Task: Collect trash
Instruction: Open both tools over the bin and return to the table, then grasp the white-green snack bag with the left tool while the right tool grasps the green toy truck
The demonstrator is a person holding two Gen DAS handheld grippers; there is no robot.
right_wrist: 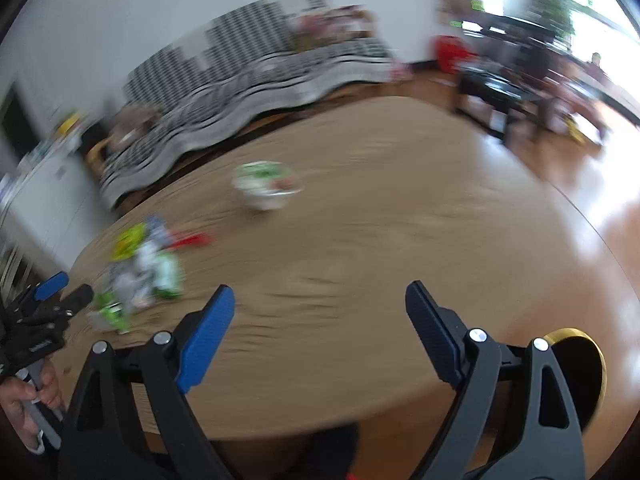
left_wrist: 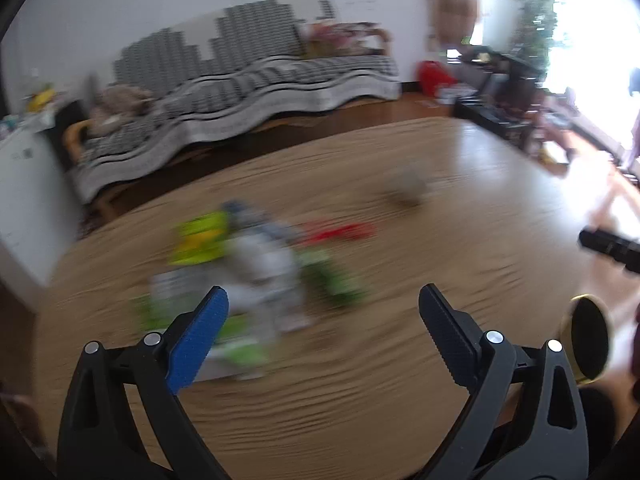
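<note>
Striped-covered sofa (left_wrist: 248,80) against white wall (left_wrist: 120,12) — bright window (left_wrist: 580,20)

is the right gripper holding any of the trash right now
No, the right gripper is open and empty above the table, with the trash pile off to its left.

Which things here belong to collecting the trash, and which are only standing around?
For the job:
- wrapper pile
- red wrapper
- white cup
- left tongs, right tongs, both open

Only around:
- table
- striped sofa

Wooden table (left_wrist: 400,380), striped-cover sofa (left_wrist: 240,92) behind it, dark low cabinet (right_wrist: 504,92) by the window.
</note>
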